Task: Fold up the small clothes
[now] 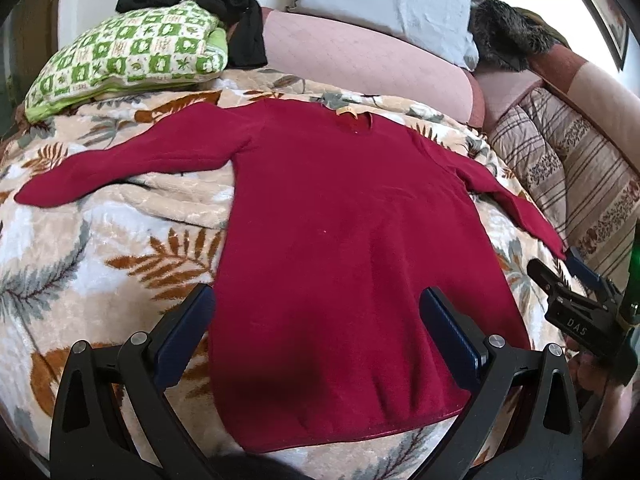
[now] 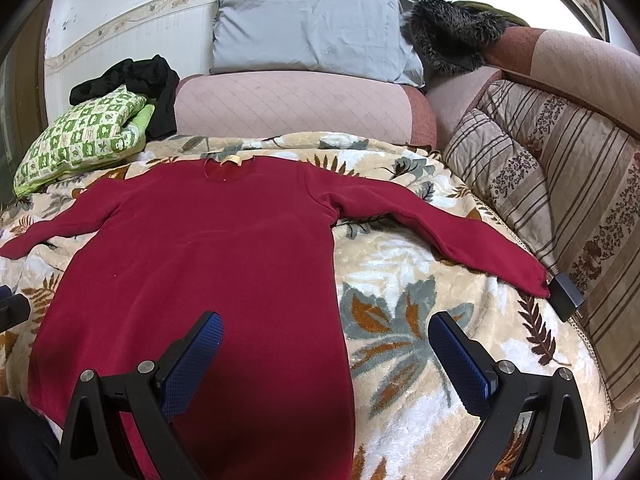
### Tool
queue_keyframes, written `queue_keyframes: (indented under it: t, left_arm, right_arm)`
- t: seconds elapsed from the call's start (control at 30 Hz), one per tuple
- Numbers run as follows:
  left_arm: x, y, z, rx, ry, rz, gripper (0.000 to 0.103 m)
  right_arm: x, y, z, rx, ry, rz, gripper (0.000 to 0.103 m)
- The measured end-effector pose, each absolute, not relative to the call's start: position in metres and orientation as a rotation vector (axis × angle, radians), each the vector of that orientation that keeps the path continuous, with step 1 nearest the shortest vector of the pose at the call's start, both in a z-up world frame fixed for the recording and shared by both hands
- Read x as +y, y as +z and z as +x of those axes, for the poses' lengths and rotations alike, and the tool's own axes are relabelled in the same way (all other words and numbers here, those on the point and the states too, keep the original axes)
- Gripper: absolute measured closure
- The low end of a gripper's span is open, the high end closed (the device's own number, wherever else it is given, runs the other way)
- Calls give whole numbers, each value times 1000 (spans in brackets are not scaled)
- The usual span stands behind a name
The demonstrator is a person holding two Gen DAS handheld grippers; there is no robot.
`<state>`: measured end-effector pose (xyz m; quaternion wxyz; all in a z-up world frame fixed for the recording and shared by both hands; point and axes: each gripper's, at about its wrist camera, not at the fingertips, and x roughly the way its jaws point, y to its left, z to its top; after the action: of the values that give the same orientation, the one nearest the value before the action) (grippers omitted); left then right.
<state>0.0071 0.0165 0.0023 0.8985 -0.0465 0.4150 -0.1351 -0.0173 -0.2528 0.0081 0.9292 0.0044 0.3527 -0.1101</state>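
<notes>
A dark red long-sleeved sweater lies flat on a leaf-patterned blanket, neck away from me and both sleeves spread out. My left gripper hovers open above the sweater's lower body, its fingers straddling the width near the hem. My right gripper is open above the sweater's lower right edge, its left finger over the fabric and its right finger over bare blanket. Neither holds anything. The right gripper's body also shows at the right edge of the left wrist view.
A green checked pillow with black clothes sits at the far left. A grey pillow, a pink cushion and a furry dark item line the back. A striped quilt borders the right, with a small dark box by the sleeve cuff.
</notes>
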Motion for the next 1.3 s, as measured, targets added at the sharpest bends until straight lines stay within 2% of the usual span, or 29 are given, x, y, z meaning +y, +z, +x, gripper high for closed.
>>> queue_keyframes:
  t: [0.27,0.43,1.3]
  left_arm:
    - [25,4,8,840,-207,-140,1]
    - [36,13,3,763,-187,-194,1]
    - [29,12,8,829,-220,-185,1]
  right_arm:
    - [-253,8,-18,723,-225,8,1]
    - [-253,8,-17,724,-225,9,1]
    - [-249,5,-16,741,-219,4,1]
